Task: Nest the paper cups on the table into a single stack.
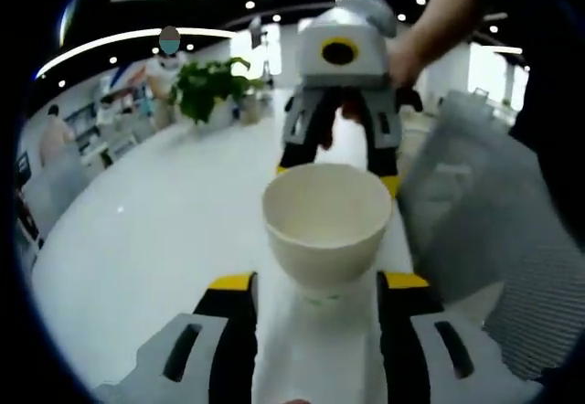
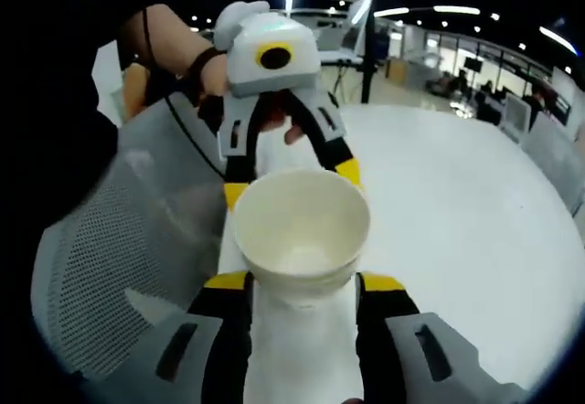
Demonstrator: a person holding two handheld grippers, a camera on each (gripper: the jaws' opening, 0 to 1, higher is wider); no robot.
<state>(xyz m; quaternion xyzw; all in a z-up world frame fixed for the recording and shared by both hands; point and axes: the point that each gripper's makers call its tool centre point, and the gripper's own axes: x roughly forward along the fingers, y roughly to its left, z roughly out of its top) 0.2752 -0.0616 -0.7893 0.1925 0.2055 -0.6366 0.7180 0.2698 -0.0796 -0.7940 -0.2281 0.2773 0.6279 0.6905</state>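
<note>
The left gripper has its fingers spread on both sides of the paper cup, maybe touching (hard to tell). The right gripper does the same. Below lies the white surface.

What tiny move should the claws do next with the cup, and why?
Probably close the right claw gently on the white paper cup. The cup sits between its open yellow-tipped jaws, the left claw is open just behind it, and nothing seems to grip it.
</note>
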